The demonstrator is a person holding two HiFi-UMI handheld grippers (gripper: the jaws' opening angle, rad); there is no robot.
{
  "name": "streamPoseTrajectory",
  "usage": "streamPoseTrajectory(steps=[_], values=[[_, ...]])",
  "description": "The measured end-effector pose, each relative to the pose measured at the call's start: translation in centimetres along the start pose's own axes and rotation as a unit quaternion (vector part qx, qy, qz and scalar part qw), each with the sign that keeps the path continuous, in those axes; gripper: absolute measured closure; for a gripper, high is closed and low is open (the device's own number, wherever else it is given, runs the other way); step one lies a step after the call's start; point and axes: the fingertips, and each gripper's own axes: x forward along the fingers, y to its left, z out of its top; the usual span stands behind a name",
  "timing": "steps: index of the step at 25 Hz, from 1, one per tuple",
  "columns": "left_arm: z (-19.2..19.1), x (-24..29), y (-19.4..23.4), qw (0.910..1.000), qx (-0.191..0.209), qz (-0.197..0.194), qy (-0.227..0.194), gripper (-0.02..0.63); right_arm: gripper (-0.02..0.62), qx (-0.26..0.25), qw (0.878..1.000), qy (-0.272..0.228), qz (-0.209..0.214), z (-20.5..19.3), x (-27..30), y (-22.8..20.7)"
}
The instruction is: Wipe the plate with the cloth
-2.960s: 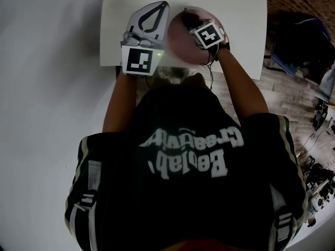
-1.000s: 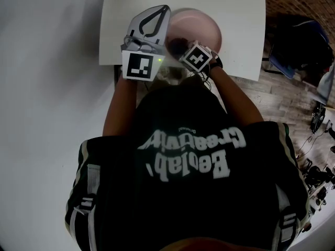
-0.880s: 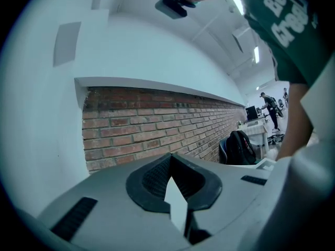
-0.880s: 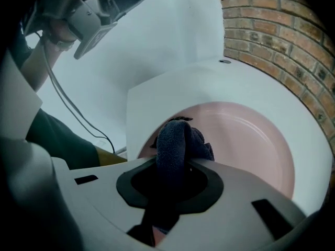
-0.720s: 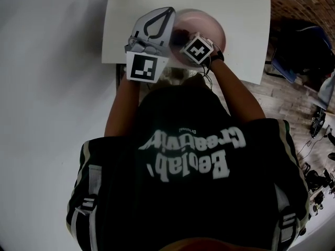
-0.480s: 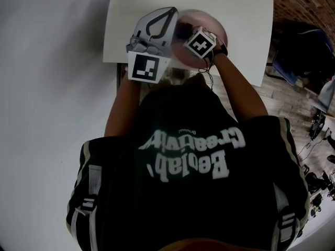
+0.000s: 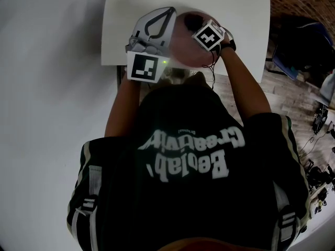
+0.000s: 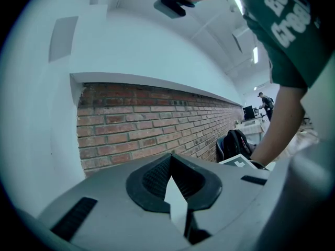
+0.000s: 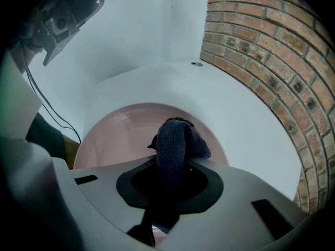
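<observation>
The right gripper (image 9: 168, 179) has its jaws clamped on a dark blue-grey terry cloth (image 9: 175, 143). The free end of the cloth bulges out ahead of the jaws and rests on the far part of a round pink plate (image 9: 118, 135), which lies on a white counter (image 9: 241, 119). The left gripper (image 8: 175, 195) has its jaws pressed together, with only a thin pale sliver (image 8: 176, 205) in the seam; I cannot tell what this sliver is. Its view shows a red brick wall (image 8: 136, 119) but not the plate. Only the head view shows both grippers together: the left one is just beside the plate's left rim, and the right one is over the plate. There the right gripper's marker cube (image 7: 209, 35) covers part of the plate, and the cloth is only a dark spot.
</observation>
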Motion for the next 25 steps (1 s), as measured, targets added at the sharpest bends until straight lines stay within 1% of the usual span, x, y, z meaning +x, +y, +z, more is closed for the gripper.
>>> streamPoseTrajectory(steps=[4,8,13,18,22,25], values=[[0.1,0.4,-0.6,0.9999,-0.003,-0.009,-0.004,0.606,0.538,0.01,1.0,0.012,-0.008,-1.9,-0.7,-0.7],[-0.1,0.6,-1.1,0.9998,-0.004,-0.021,-0.005,0.606,0.538,-0.007,0.999,0.027,-0.022,-3.8,-1.3,-0.4],[0.0,1.5,-1.6,0.9995,-0.006,-0.031,-0.002,0.606,0.538,-0.005,0.999,0.037,-0.027,-6.2,-2.4,0.3],[0.3,2.1,-2.1,0.9993,-0.005,-0.036,-0.004,0.606,0.538,0.001,0.999,0.038,-0.017,-7.9,-3.3,2.3],[0.6,2.4,-2.7,0.9991,-0.006,-0.041,-0.008,0.606,0.538,-0.014,0.999,0.045,-0.005,-9.0,-3.5,4.0],[0.8,2.6,-2.9,0.9991,-0.001,-0.042,-0.012,0.606,0.538,-0.033,0.998,0.048,0.006,-9.0,-3.7,5.4]])
